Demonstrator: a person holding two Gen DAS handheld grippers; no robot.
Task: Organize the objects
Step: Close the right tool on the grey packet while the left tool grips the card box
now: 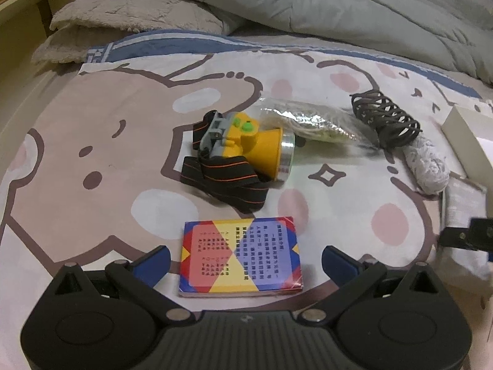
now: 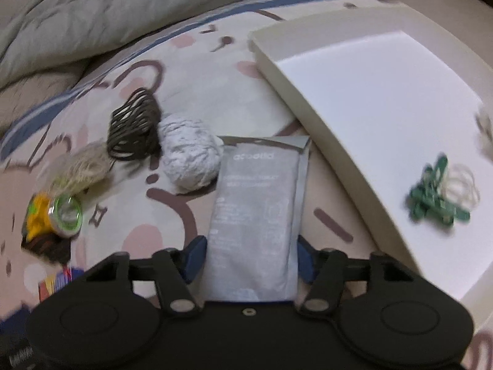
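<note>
Bed, cartoon-print sheet.
- Left tool: spread wide, grasping nothing; card box lies between its fingers, untouched.
- Right tool: clenched on grey sachet.
- Yellow headlamp: beyond the card box.
- White tray: right of the sachet, holding green clips.

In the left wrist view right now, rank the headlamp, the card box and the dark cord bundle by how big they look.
1. Headlamp, strap included.
2. Card box; it lies nearest the camera, so these two are close.
3. Dark cord bundle, clearly smallest.
</note>
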